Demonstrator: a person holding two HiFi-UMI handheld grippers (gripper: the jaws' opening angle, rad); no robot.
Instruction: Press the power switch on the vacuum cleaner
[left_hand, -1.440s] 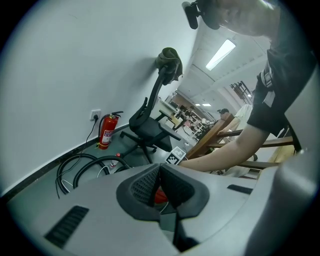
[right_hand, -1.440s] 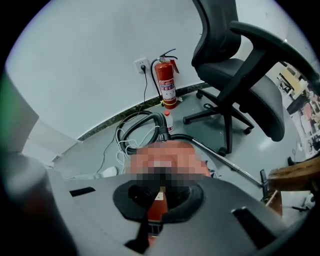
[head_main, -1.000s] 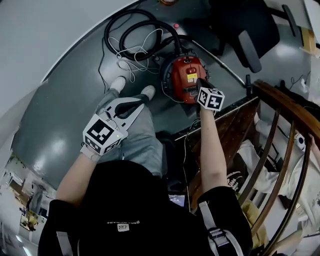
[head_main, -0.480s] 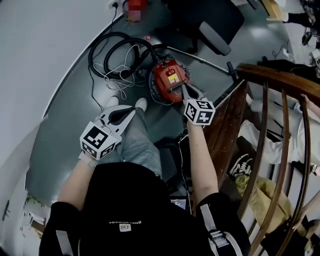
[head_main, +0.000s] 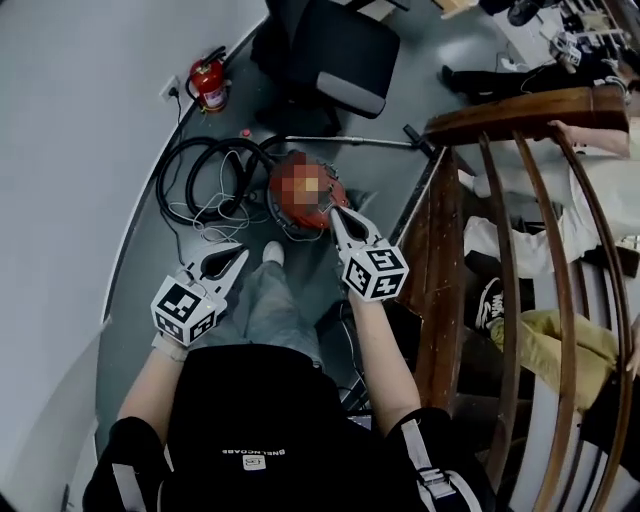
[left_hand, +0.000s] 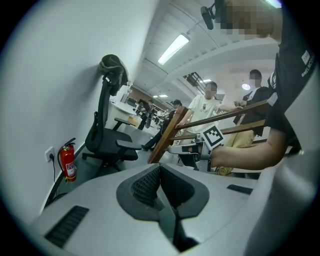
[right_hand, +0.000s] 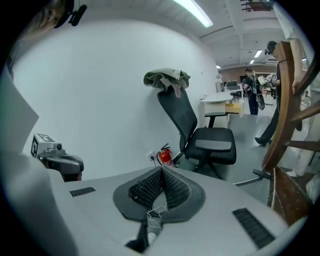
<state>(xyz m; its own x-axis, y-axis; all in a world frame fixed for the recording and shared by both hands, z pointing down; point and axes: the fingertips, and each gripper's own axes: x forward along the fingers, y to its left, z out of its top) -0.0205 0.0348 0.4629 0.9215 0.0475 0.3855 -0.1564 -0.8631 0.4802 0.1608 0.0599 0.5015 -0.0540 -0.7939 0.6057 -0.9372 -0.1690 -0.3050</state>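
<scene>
The red vacuum cleaner (head_main: 283, 203) sits on the grey floor in the head view, with a mosaic patch over its top. Its black hose (head_main: 196, 172) coils to the left. My right gripper (head_main: 334, 211) is shut and empty; its tips show over the vacuum's right edge, held well above it. My left gripper (head_main: 242, 253) is shut and empty too, lower left over my trouser leg. Both gripper views point level across the room, so the vacuum is out of them. The left gripper (left_hand: 159, 166) sees the right one's marker cube (left_hand: 214, 136). The right gripper (right_hand: 161, 170) carries a scrap of white thread.
A black office chair (head_main: 335, 45) stands beyond the vacuum, and a red fire extinguisher (head_main: 208, 79) stands by the wall. A wooden railing (head_main: 447, 210) runs along my right. The vacuum's metal wand (head_main: 345, 141) lies on the floor. Several people (left_hand: 210, 102) stand farther off.
The right gripper was down on top of the vacuum; it has since lifted off and drawn back toward me. The left gripper pulled back as well. The head view has swung up toward the chair.
</scene>
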